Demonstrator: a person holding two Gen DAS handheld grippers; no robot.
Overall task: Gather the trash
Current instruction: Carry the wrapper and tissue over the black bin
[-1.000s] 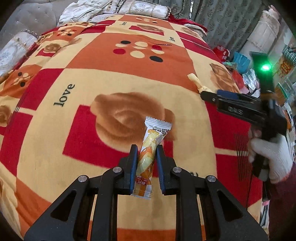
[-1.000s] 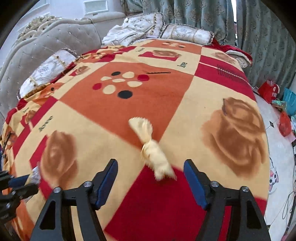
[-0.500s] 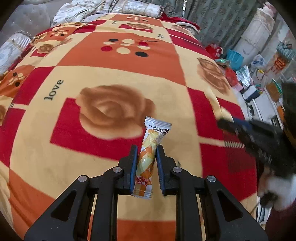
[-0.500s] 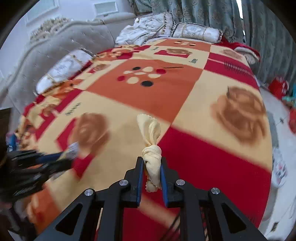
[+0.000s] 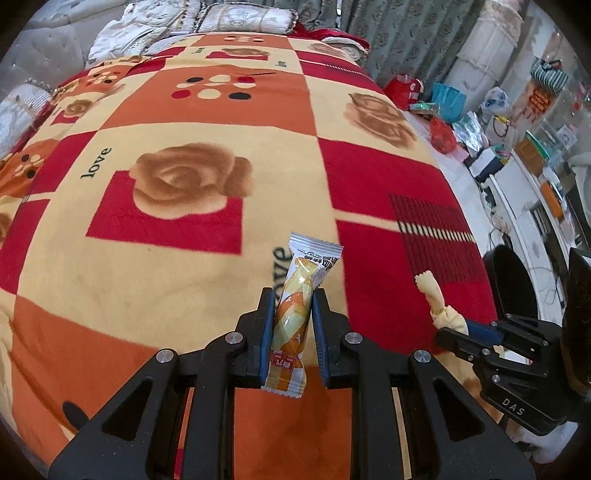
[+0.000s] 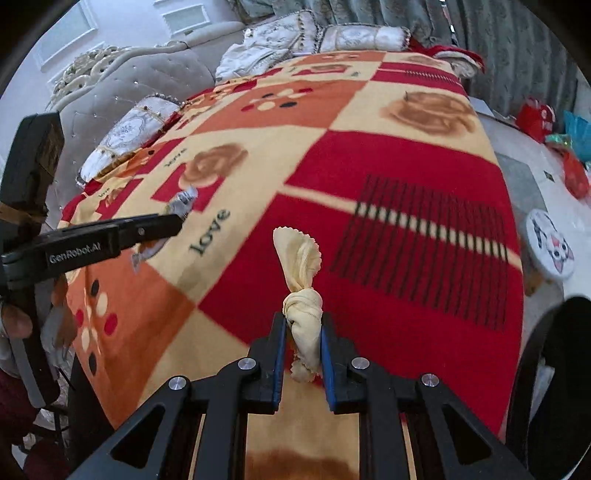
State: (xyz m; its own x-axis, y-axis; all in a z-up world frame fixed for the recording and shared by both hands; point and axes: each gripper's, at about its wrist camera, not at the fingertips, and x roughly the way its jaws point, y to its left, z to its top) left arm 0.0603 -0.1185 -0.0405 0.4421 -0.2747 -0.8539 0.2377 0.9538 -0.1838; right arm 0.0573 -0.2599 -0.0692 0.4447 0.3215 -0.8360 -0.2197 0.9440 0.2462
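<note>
**Both tongs loaded, bin lying off the right edge**

Nearest the left wrist camera, the left gripper (image 5: 293, 325) is clenching a slim orange-and-yellow plastic snack wrapper (image 5: 295, 314) around its middle, the wrapper's long axis running along the fingers, its crimped silver end pointing out past the tips and its other end hanging back between the arms. In the right wrist view, the right gripper (image 6: 303, 343) is pinching a knotted pale-yellow cloth scrap (image 6: 301, 295) just below the knot, the frilled tail standing up beyond the tips. Neither piece is touching the bed.

Under both tools the red, orange and cream fleece blanket with rose and "love" prints (image 5: 184, 229) is spreading away toward white embroidered pillows (image 5: 236, 18) and grey-green curtains (image 5: 399, 33).

The round black rim of what is probably a bin (image 6: 554, 332) is showing at the bed's lower right edge, just beside the right gripper. The right hand is the nearer one; the left is holding its wrapper further left, so the cloth scrap looks likelier to be dropped first, with a short swing rightward.
</note>
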